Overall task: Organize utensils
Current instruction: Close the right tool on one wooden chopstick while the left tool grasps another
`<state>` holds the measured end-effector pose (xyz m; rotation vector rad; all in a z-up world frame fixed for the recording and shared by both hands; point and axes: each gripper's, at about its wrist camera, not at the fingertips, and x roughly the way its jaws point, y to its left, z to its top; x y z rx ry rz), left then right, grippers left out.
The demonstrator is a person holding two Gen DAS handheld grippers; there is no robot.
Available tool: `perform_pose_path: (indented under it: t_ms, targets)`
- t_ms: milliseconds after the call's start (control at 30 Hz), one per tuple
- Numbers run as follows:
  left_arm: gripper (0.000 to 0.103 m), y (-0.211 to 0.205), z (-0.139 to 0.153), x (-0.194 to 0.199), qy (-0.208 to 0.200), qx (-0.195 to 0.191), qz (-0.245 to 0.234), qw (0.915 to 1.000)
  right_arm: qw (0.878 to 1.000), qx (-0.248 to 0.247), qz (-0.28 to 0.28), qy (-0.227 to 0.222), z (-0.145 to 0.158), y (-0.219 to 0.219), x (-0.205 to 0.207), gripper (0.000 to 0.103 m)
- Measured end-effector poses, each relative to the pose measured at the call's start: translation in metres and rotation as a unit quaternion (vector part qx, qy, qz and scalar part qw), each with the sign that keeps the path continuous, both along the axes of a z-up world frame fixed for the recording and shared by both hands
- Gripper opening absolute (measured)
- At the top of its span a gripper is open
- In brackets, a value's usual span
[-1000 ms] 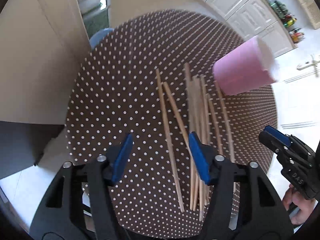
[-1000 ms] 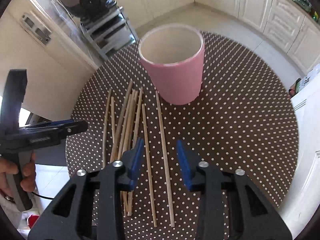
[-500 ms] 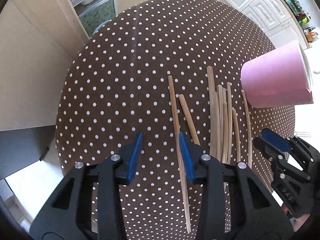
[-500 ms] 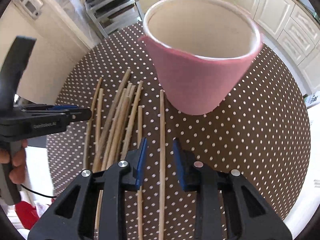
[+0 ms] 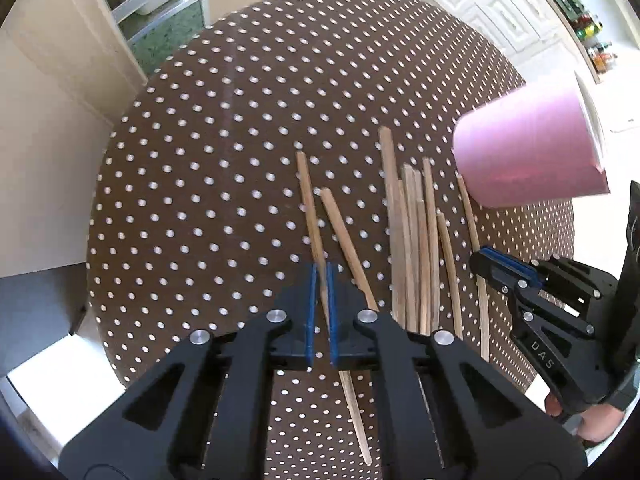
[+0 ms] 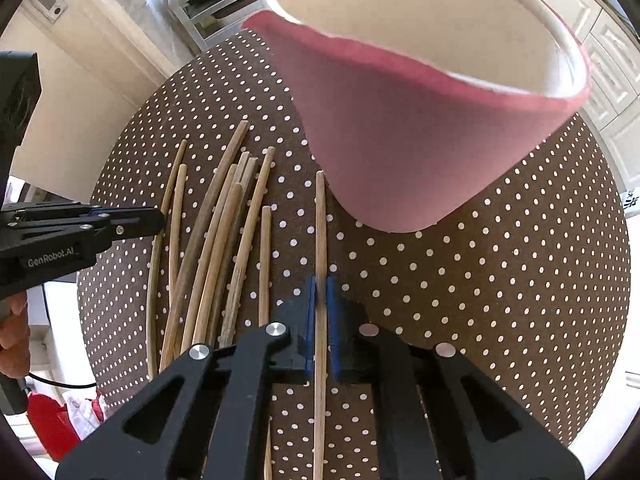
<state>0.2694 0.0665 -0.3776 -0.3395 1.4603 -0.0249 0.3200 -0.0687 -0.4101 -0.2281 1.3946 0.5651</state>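
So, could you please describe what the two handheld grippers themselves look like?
Both are matte black plastic with cut-out triangular arms, silver pivot rivets and blue pads on the fingers. The left gripper carries "GenRobot.AI" lettering on its side, seen in the right wrist view; the right gripper shows "DAS". A black cable hangs below the left handle.

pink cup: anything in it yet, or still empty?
Empty as far as visible. The right wrist view looks into the pink cup and shows only bare cream wall; its bottom is hidden. The chopsticks all lie on the table.
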Motion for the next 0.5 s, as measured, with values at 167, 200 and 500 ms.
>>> perform_pose_path:
  t_ms: [167,200,500]
  targets:
    - [0.005,-0.006,-0.001,-0.004,-0.004,-0.007,-0.001,1.0,0.999,0.018,-0.011,0.026,0.005,-0.015,-0.011,0.005]
    - [0.005,-0.006,-0.001,-0.007,-0.005,-0.008,-0.002,1.0,0.999,0.018,-0.012,0.027,0.003,-0.016,-0.014,0.005]
    - [0.011,-0.007,-0.003,-0.002,0.023,0.014,-0.007,0.9996,0.999,0.018,-0.035,0.034,-0.007,-0.027,-0.029,0.005]
